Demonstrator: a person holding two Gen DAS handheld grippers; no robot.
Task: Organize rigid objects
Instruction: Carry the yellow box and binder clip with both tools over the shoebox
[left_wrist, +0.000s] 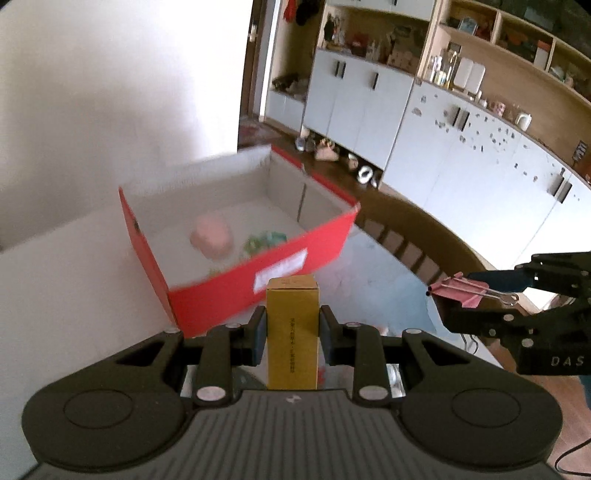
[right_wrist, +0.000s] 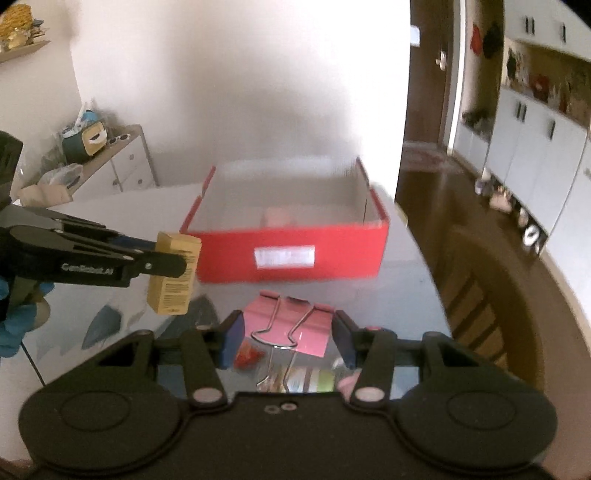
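Jaws are clamped: left gripper (left_wrist: 291, 328) on a stiff yellow carton (left_wrist: 291, 332), right gripper (right_wrist: 288, 332) on a pink binder clip (right_wrist: 291, 321) (light, probably slippery), red box (right_wrist: 288, 254) beyond.

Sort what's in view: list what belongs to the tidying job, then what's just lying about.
Job:
- yellow carton, clamped in the left gripper
- pink binder clip, held in the right gripper
- red box, open, with a pink item already inside

Lying about:
- wooden chair beside the table
- tissue holder on the side cabinet
- white mug on the shelf
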